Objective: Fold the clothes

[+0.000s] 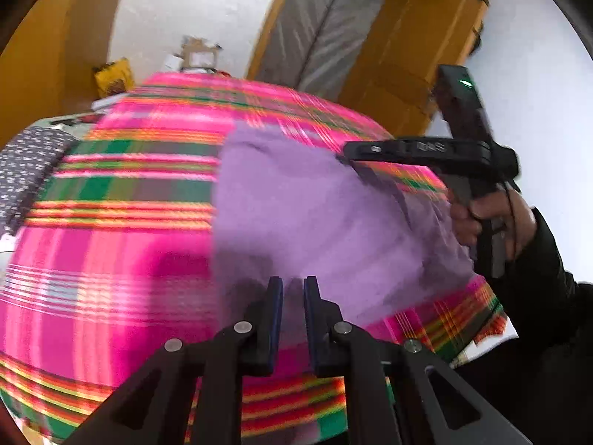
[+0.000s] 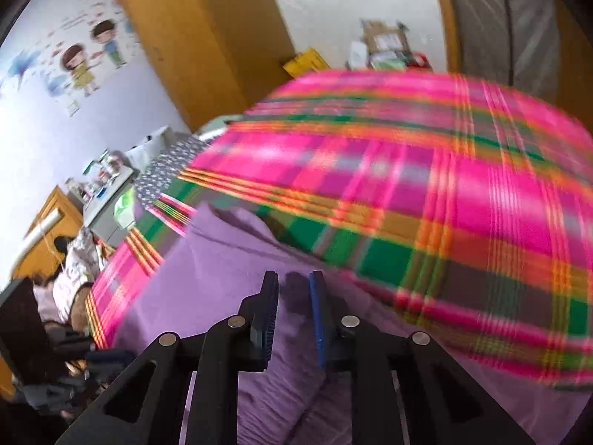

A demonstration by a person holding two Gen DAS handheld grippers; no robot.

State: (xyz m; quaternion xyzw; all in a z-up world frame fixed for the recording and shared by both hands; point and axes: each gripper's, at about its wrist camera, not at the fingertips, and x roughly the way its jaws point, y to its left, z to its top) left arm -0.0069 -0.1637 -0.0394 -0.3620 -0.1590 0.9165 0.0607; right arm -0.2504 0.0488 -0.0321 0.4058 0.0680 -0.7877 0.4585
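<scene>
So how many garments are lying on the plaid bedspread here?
1: a purple fabric garment spread on the pink-and-green plaid bedspread, near its front edge, under both grippers. A dark dotted cloth lies at the bed's far left; others may be hidden.

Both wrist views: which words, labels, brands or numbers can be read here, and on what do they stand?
No text can be read for certain.
Right gripper: raised letters on its side, seen in the left wrist view, too blurred.
Wall stickers: red marks around them, too blurred.
Cardboard box: label too small.
</scene>
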